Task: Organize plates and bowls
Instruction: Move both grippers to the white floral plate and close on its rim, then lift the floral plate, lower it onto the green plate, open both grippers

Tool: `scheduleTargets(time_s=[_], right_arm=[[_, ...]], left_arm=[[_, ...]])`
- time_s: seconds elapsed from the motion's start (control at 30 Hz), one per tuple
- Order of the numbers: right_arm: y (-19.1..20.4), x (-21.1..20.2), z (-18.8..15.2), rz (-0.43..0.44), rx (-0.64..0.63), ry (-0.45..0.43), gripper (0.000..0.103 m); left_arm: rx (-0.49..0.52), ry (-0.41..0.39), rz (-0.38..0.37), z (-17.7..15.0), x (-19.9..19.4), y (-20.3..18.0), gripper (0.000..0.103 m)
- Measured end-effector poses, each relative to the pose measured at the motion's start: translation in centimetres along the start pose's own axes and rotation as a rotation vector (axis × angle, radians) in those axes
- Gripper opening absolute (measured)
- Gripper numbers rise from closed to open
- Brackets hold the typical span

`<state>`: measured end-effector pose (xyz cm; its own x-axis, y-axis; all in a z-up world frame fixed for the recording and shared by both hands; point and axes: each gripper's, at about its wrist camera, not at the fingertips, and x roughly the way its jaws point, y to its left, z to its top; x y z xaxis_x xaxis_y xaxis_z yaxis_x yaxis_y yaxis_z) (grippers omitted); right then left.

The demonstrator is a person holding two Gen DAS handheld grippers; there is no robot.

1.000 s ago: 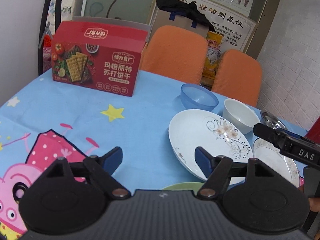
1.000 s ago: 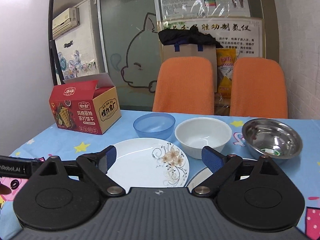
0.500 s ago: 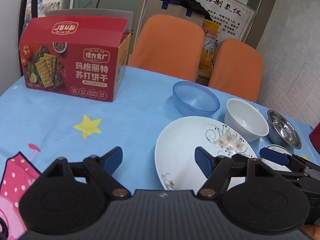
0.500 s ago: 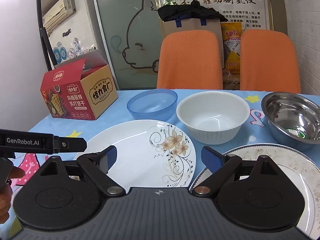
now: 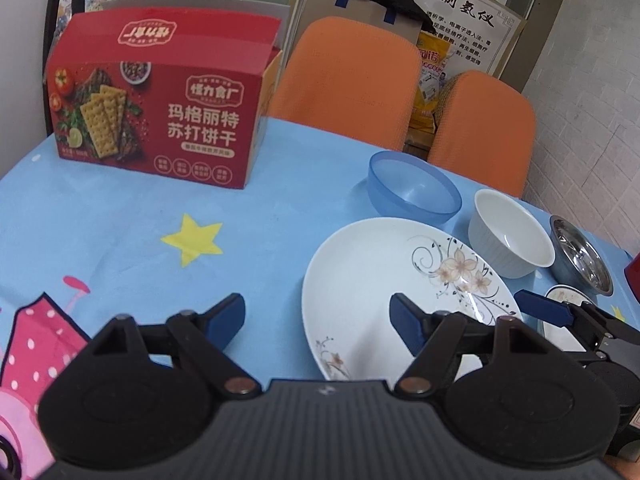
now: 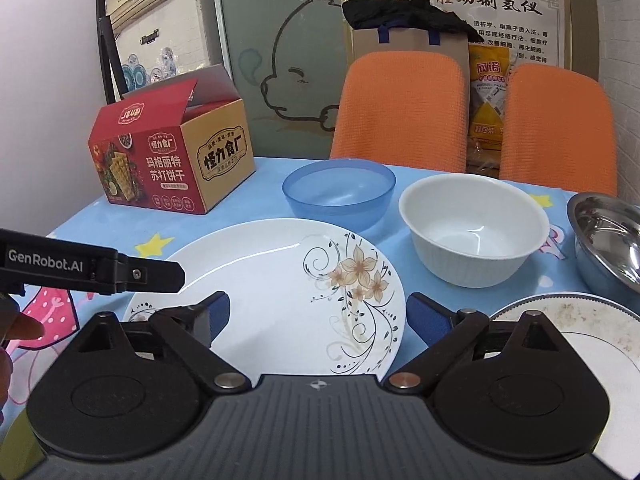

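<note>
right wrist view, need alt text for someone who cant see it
The open right gripper hovers over a white floral plate on a blue cartoon tablecloth. Behind the plate stand a blue bowl, a white bowl and a steel bowl, with a soiled plate at right. A red cracker box and two orange chairs are farther back.
</note>
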<state>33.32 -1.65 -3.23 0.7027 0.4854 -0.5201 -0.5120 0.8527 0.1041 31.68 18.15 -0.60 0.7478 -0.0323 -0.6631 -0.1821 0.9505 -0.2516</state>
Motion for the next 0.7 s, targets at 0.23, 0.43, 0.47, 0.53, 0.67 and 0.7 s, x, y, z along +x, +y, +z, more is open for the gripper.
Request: scheduleTargets(time_s=[0.23, 0.43, 0.47, 0.53, 0.67, 0.7], right_arm=[[0.2, 0.8, -0.6, -0.016, -0.016, 0.051, 0.103], [1.2, 1.2, -1.2, -0.057, -0.110, 0.062, 0.103], [1.2, 1.2, -1.3, -0.060, -0.112, 0.058, 0.103], [1.1, 1.1, -1.3, -0.063, -0.112, 0.058, 0.103], [1.5, 0.8, -1.4, -0.092, -0.115, 0.037, 0.103], [1.5, 0.8, -1.4, -0.095, -0.116, 0.035, 0.103]], left_arm=[[0.056, 0.032, 0.003, -0.1, 2.4, -1.7, 0.072], [0.120, 0.044, 0.026, -0.5, 3.9, -2.5, 0.066], [0.135, 0.042, 0.035, -0.6, 3.9, -2.7, 0.064], [0.140, 0.036, 0.036, -0.7, 3.9, -2.8, 0.063], [0.133, 0.028, 0.041, -0.6, 4.0, -3.3, 0.055], [0.132, 0.027, 0.045, -0.6, 4.0, -3.4, 0.055]])
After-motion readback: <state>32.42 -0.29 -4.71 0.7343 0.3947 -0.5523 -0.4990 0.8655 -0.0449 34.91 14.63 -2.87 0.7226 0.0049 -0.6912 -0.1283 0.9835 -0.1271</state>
